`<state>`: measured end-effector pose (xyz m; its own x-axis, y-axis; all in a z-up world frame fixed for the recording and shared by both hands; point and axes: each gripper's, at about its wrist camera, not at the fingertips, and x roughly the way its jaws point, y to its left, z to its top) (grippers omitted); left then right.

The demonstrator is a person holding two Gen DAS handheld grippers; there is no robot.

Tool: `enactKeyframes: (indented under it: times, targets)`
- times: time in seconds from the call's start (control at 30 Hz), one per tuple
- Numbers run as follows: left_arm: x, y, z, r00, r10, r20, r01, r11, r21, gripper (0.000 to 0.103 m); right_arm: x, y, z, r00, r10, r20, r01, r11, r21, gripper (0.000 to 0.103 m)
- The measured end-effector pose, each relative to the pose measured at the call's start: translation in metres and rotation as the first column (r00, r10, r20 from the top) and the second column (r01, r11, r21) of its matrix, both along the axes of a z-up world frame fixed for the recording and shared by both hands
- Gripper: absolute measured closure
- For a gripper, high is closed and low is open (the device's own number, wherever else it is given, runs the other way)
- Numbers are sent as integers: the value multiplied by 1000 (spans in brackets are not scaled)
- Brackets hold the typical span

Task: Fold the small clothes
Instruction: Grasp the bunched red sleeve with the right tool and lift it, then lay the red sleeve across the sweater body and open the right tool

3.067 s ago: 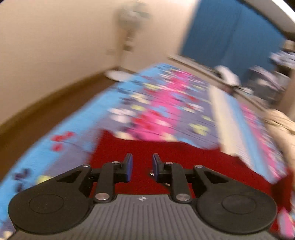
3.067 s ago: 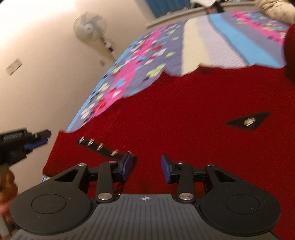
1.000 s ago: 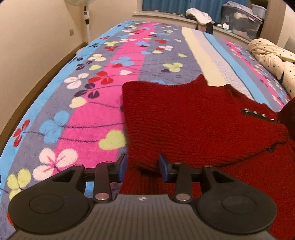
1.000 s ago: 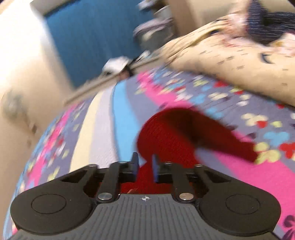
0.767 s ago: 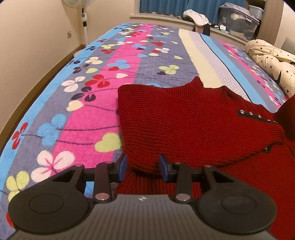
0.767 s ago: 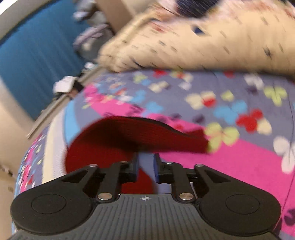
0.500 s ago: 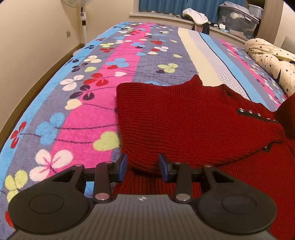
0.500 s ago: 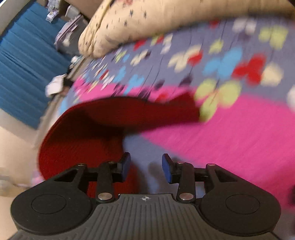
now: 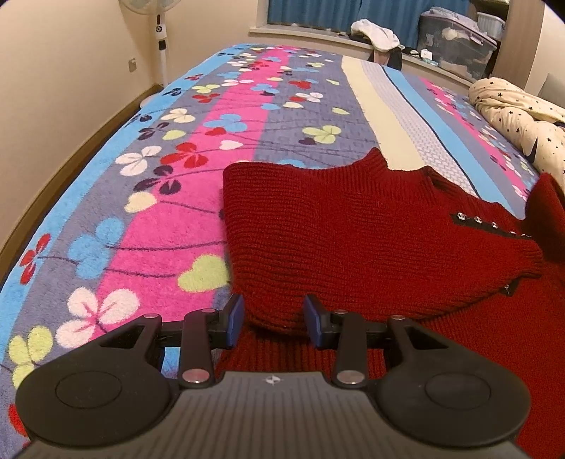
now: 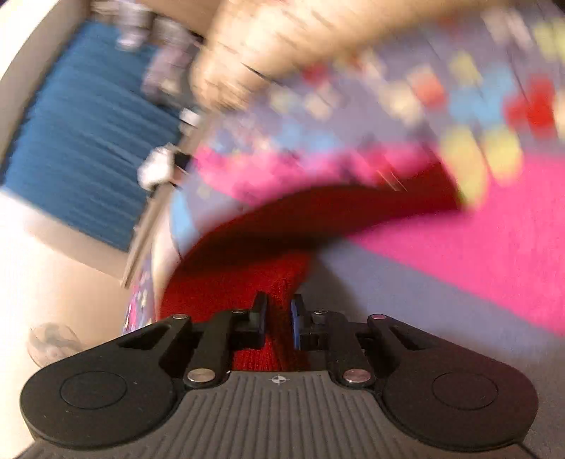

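A red knit sweater (image 9: 353, 229) lies on the flowered blanket (image 9: 169, 212), its left part folded over the body, with a black studded strip (image 9: 487, 224) at the shoulder. My left gripper (image 9: 274, 319) rests open at the near edge of that fold. The thick fold lies between its fingers, and the pads stand apart from it. In the blurred right wrist view my right gripper (image 10: 279, 317) is low over the blanket. Its jaws are closing and pinch red sweater cloth (image 10: 247, 282), from which a sleeve (image 10: 353, 208) curves away to the right.
The bed's left edge drops to the floor beside a cream wall and a standing fan (image 9: 160, 21). A cream starred duvet (image 9: 512, 113) is heaped at the far right. A windowsill with a storage box (image 9: 455, 35) and blue curtains is beyond the bed.
My right gripper opened, sank toward the blanket while rolling, and closed again on red cloth near the sleeve. The left gripper and the folded sweater have not moved.
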<state>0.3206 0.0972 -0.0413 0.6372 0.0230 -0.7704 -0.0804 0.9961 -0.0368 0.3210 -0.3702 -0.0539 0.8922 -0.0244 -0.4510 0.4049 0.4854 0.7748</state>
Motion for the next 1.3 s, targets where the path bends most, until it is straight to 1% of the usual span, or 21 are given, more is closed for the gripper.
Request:
enactKeyframes:
  times: [0.03,0.07,0.13,0.17,0.23,0.27,0.3,0.33,0.37,0.43,0.53,0.6,0.7,0.9,1.0,1.1,1.13,1.17,1.2,1.23,1.3]
  targets:
    - [0,0,1,1000,1,3,-1,1000,0,61,-1,21,23,998,43,44,-37,991,-132,89]
    - [-1,1,2,1000,4,5,-4,1000,0,61,-2,52,47,989,123,85,-93,951,-294,89]
    - [-1,3,4,1000,12,8,-12,1000,-6,61,-7,116,74,934,339,109,-230,808,-543,89]
    - [-1,4,5,1000,15,10,-15,1000,-10,61,-9,145,78,877,473,84,-327,717,-616,89]
    - [-2,6,8,1000,21,15,-21,1000,-17,61,-5,197,65,718,692,-82,-558,501,-661,89]
    - [-2,7,9,1000,23,17,-23,1000,-20,61,-3,215,53,666,724,-180,-629,414,-658,89]
    - [-2,7,10,1000,24,18,-23,999,-23,61,-1,230,38,636,721,-276,-680,353,-643,89]
    - [-2,7,11,1000,23,18,-23,999,-26,61,1,235,29,628,710,-319,-703,342,-623,87]
    - [-2,8,12,1000,23,20,-22,999,-30,61,3,235,24,629,703,-332,-718,362,-595,84]
    - [-3,9,15,999,24,25,-23,999,-38,61,5,228,25,654,693,-303,-720,446,-532,78]
    - [-3,9,19,999,23,30,-21,999,-47,61,4,214,30,713,653,-255,-686,574,-448,66]
    - [-3,9,19,999,21,30,-19,999,-50,61,1,201,33,759,614,-216,-647,671,-363,63]
    - [-2,9,19,999,24,27,-22,998,-51,61,-19,184,42,806,580,-122,-591,771,-239,61]
    - [-3,9,20,999,25,31,-23,999,-46,61,-40,138,62,903,430,-18,-422,877,-228,49]
    - [-3,11,20,999,29,32,-28,999,-45,61,-30,100,41,947,321,-16,-321,944,-75,46]
    - [-3,11,22,999,33,37,-31,999,-44,61,-7,73,16,965,263,9,-263,960,96,46]
    - [-3,12,22,999,31,39,-30,999,-42,61,-1,67,11,967,256,5,-255,959,124,48]
    - [-4,12,22,999,29,39,-28,999,-40,61,6,63,9,970,242,6,-241,961,139,56]
    - [-4,12,23,999,29,40,-27,999,-38,61,12,61,9,976,217,10,-217,967,134,66]
    - [-4,13,23,999,31,41,-30,999,-37,61,10,59,12,981,193,19,-194,975,110,85]
    - [-4,16,24,998,44,44,-42,998,-42,61,6,69,31,988,147,42,-147,989,-20,88]
